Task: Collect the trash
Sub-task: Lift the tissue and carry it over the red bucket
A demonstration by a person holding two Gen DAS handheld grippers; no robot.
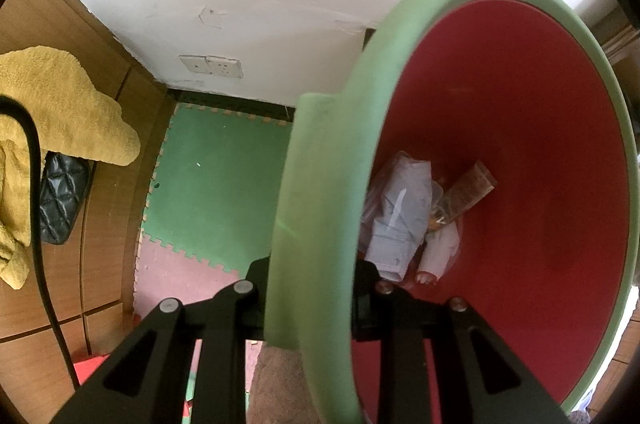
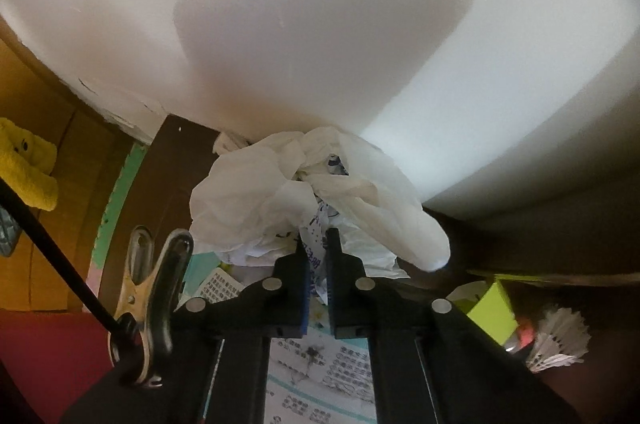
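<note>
Your left gripper point(image 1: 310, 288) is clamped on the thick green rim of the round bin with the red inside point(image 1: 520, 144), one black finger outside the wall and the other inside it, so the bin hangs tilted with its mouth toward the camera. At the bottom of that bin lie crumpled pale plastic wrappers point(image 1: 400, 220) and a clear packet with brown contents point(image 1: 466, 192), touching each other.

Your right gripper point(image 2: 317, 256) has its blue-padded fingers closed tight on a crumpled white plastic bag with printed paper bunched in it point(image 2: 304, 200); the wad is lifted in front of the white wall, above a printed leaflet point(image 2: 320, 376) lying below.

In the left view, a mustard fleece cloth point(image 1: 60, 104) drapes over the wooden furniture beside green and pink foam floor tiles point(image 1: 224, 176). In the right view, a metal spring clamp point(image 2: 156, 288) sits at lower left, and a white feather shuttlecock point(image 2: 560, 340) rests near a lime-green box point(image 2: 494, 308) at lower right.
</note>
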